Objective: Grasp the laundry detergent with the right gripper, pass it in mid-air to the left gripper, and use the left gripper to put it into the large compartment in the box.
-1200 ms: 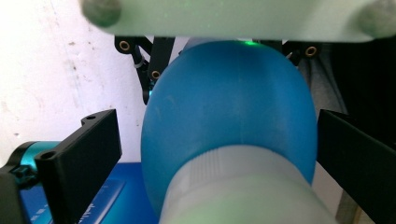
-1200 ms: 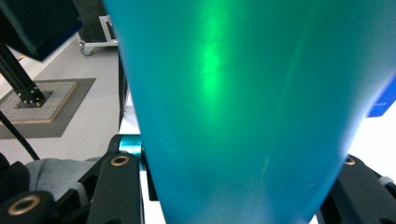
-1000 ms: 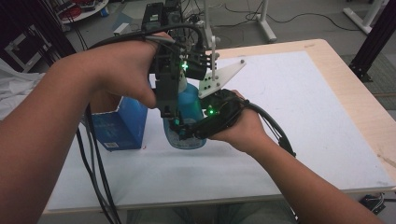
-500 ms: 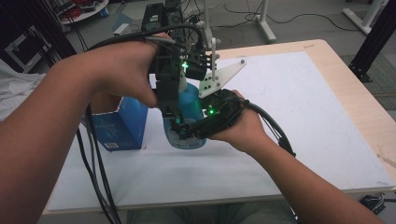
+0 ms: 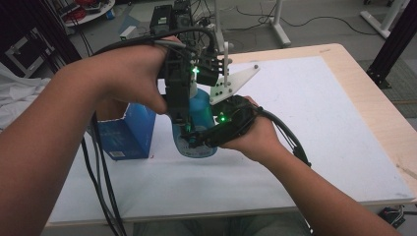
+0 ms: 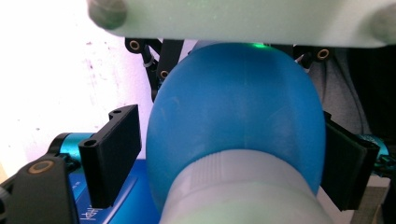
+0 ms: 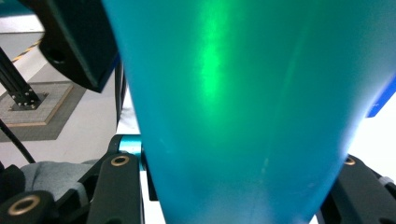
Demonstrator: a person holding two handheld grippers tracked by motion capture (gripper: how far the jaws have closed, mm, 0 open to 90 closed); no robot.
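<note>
- Blue bottle [image 5: 199, 115] stands upright on the white mat [image 5: 314, 123] near the middle of the table [image 5: 378, 105], just right of an open blue box [image 5: 125, 130].
- Bottle wall is translucent blue-green; in the right gripper view [image 7: 233, 107] it fills most of the frame. Whether it holds any liquid, or how much, cannot be told.
- Blue box has its top flaps open; its inside is in shadow, and its contents cannot be told from the high view.
- Right gripper [image 5: 196, 140] comes in level from the right at the bottle's lower body. Its jaws are clamped on the bottle: black arms sit tight against both sides of the wall in its own view.
- Left gripper [image 5: 184, 125] points down over the bottle from above, held by the left hand [image 5: 130, 73].
- In the left gripper view the bottle's rounded shoulder [image 6: 236, 121] and pale ribbed neck sit between the two black jaws. The jaws have just been closing.
- The fingers [image 6: 114, 149] of the left gripper are partly closed: one stands just off the bottle with a thin gap showing, the other [image 6: 345, 168] lies against or very close to the bottle's side. No firm grip is seen yet.
- Cables [image 5: 101, 167] trail from the left gripper over the near table edge.
</note>
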